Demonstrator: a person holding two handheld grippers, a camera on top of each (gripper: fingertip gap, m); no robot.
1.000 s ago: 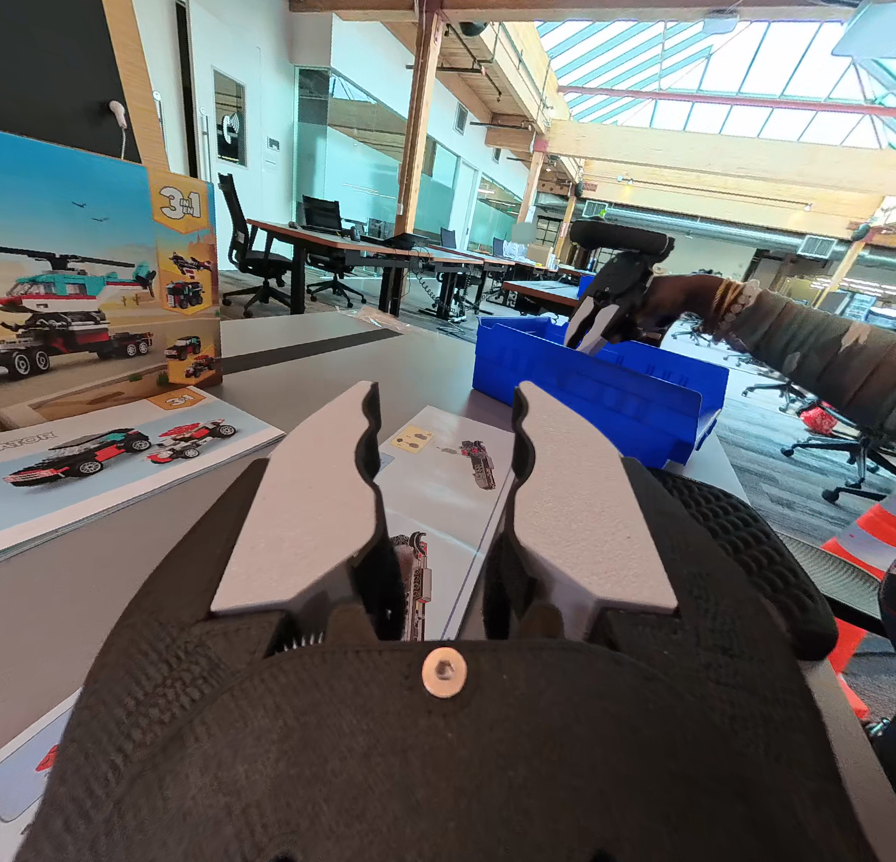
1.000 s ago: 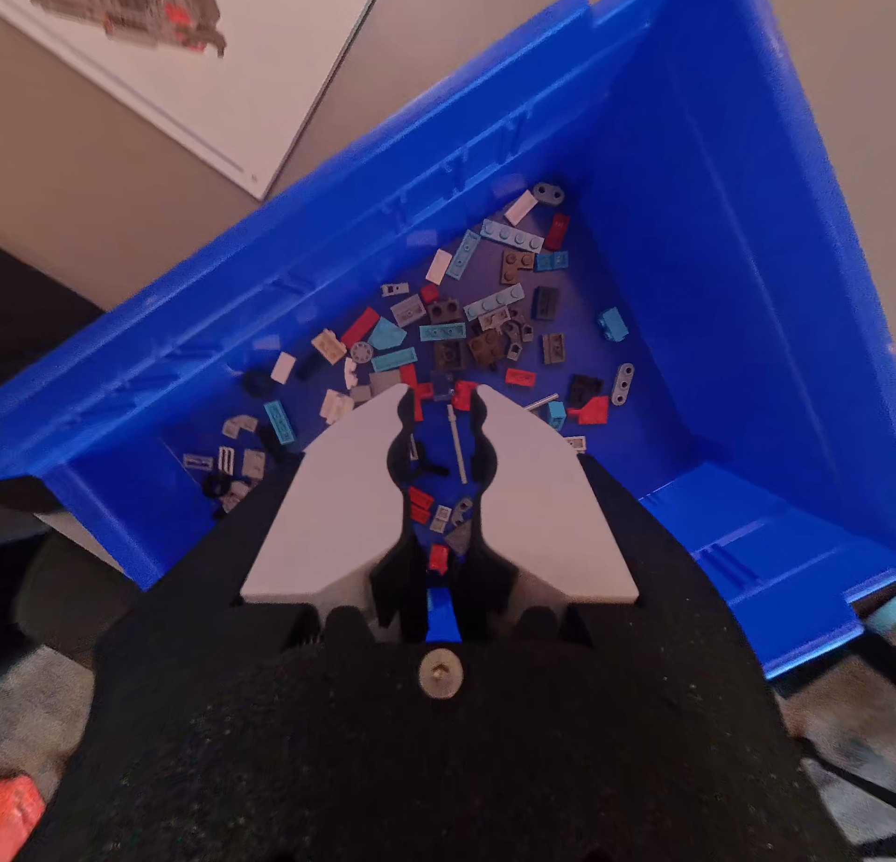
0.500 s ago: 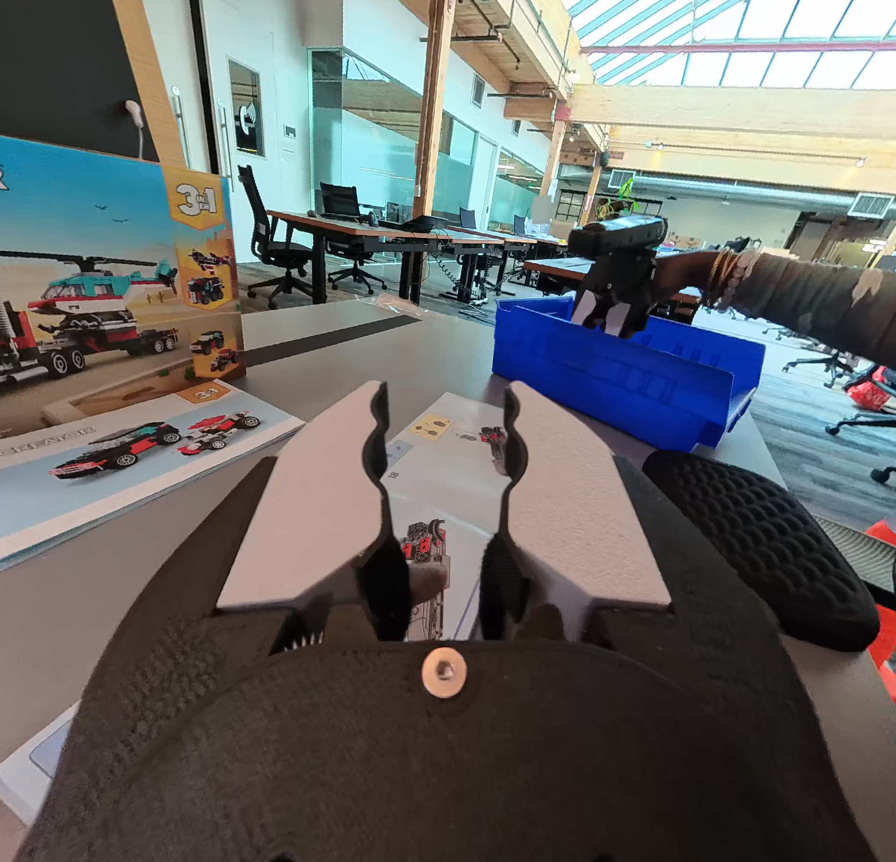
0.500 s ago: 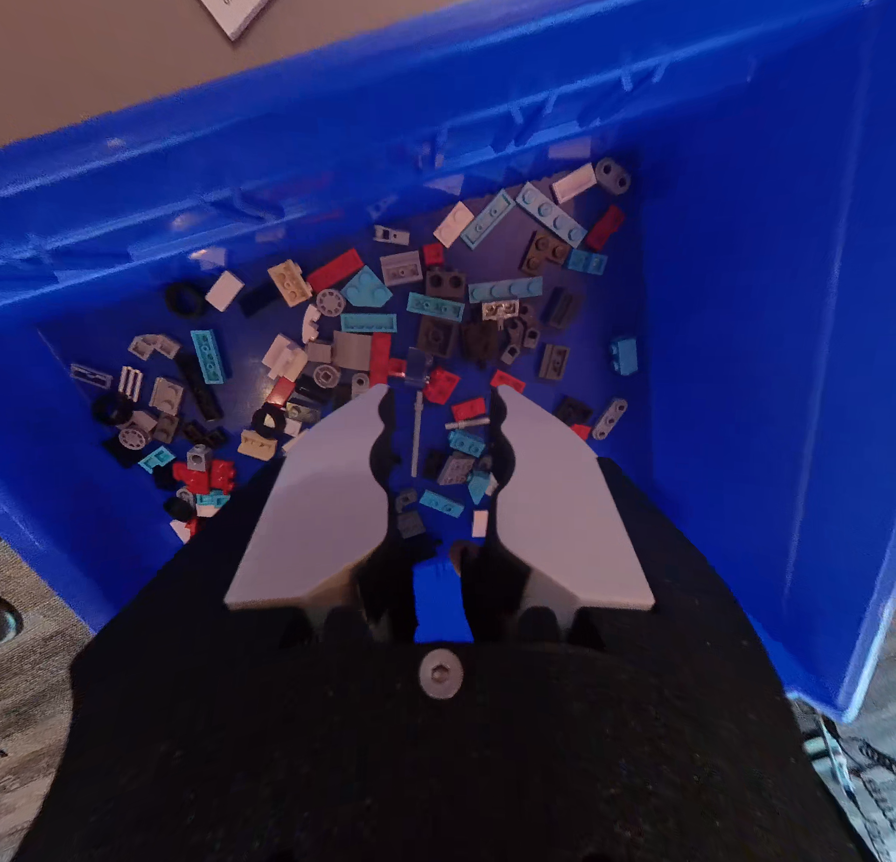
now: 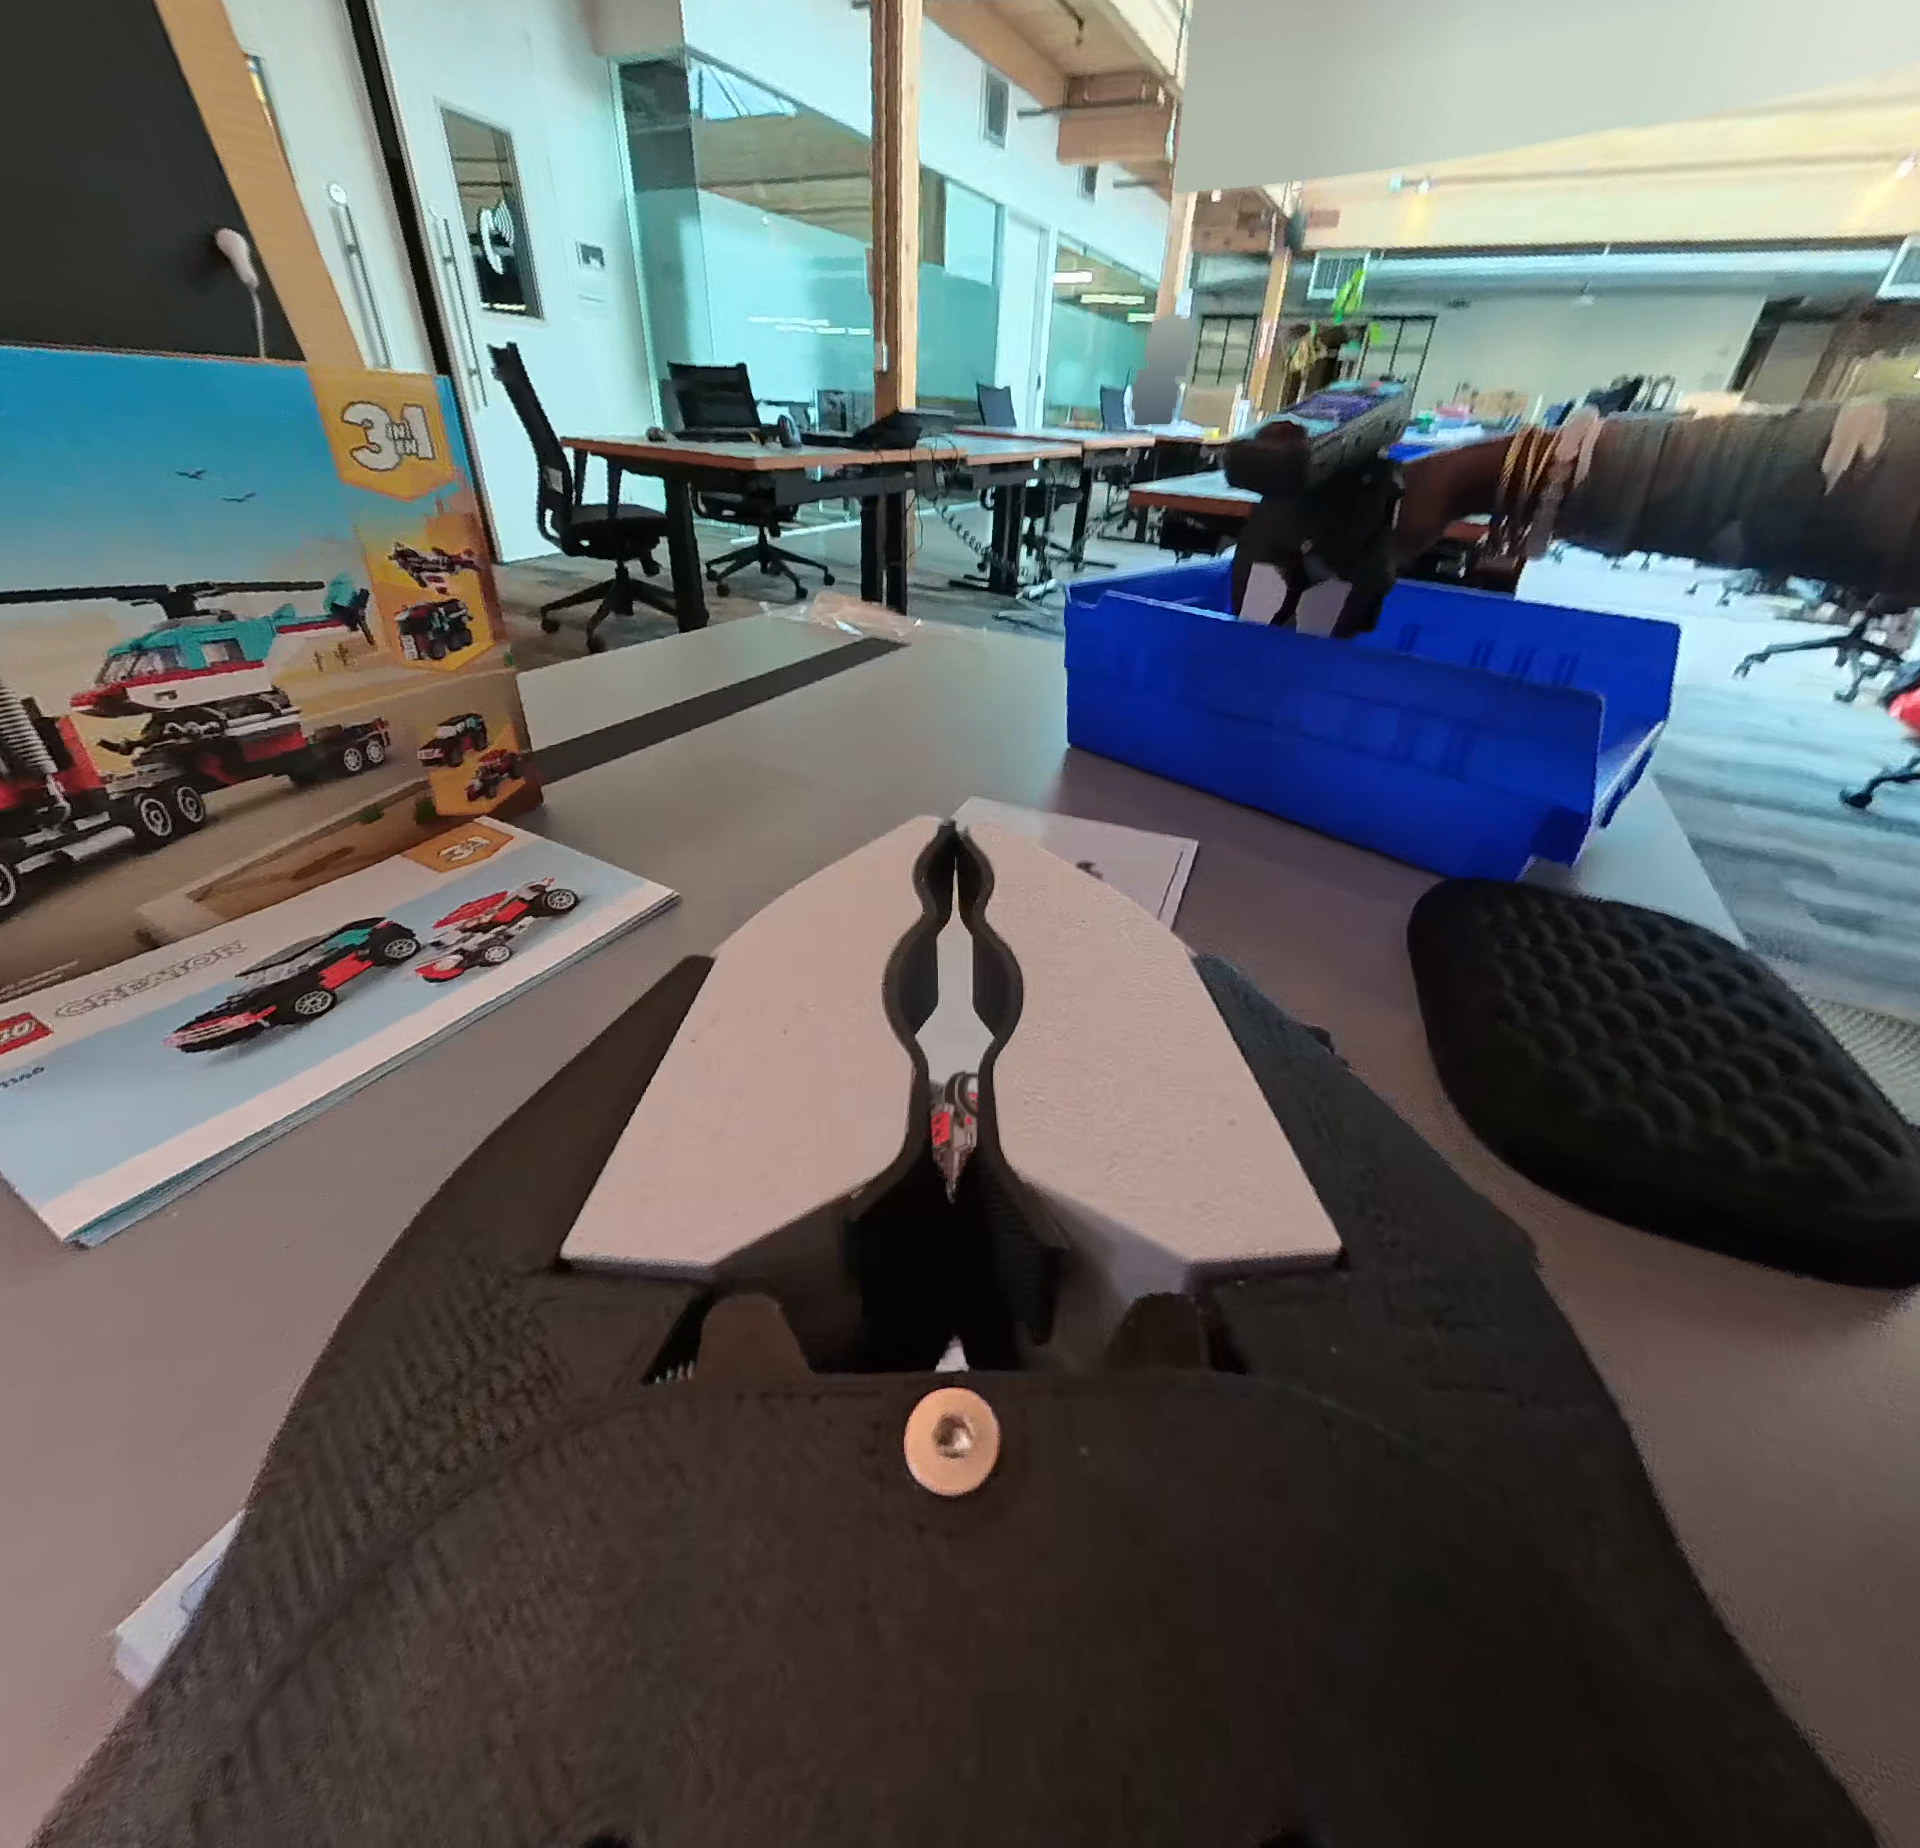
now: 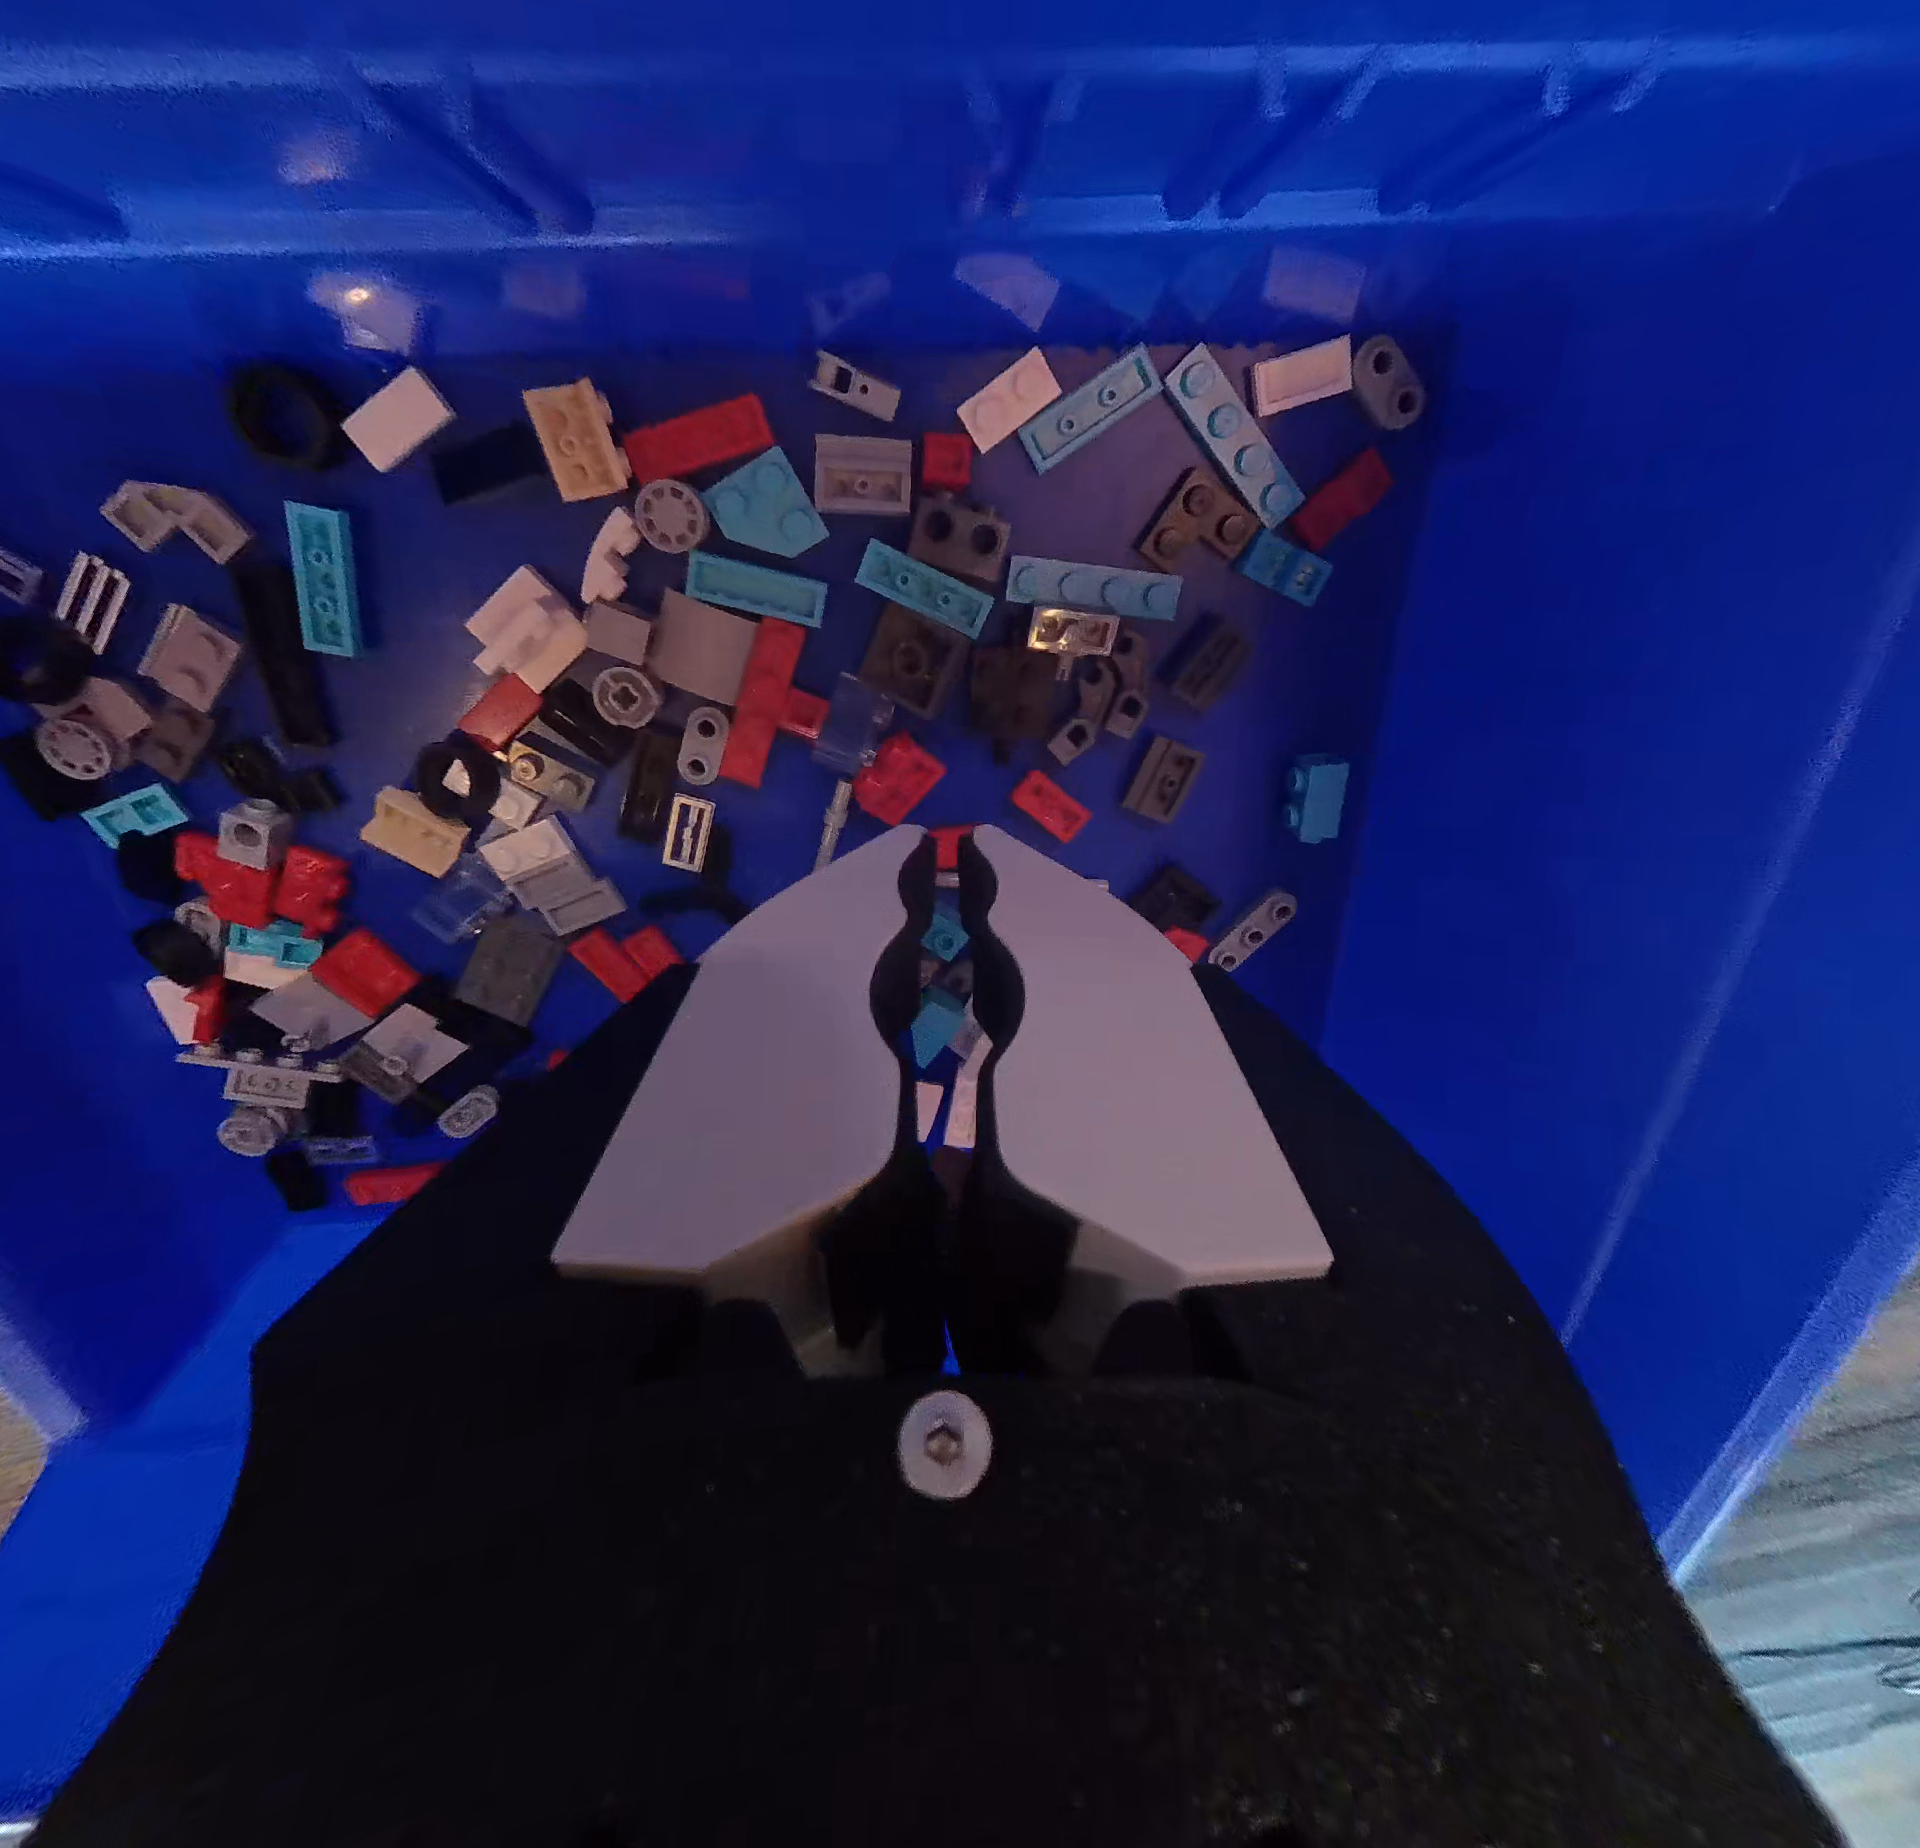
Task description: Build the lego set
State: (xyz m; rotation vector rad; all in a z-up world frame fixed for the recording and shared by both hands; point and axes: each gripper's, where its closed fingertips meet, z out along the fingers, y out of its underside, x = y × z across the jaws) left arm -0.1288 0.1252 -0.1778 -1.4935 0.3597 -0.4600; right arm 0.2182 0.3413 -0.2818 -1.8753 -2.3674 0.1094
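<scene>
At the far left of the grey table [image 5: 727,790] stands the set's box [image 5: 239,635], with a booklet [image 5: 322,977] lying flat in front of it. The left gripper [image 5: 951,842] hovers low over an open instruction sheet [image 5: 1122,863], its tips pressed together with nothing between them. A black pad [image 5: 1662,1071] lies to its right. Farther back sits the blue bin [image 5: 1351,759]. The right gripper [image 6: 948,842] reaches down into it, tips nearly closed just above the loose bricks [image 6: 748,655]; whether it pinches the small red piece [image 6: 945,844] at its tips cannot be told.
</scene>
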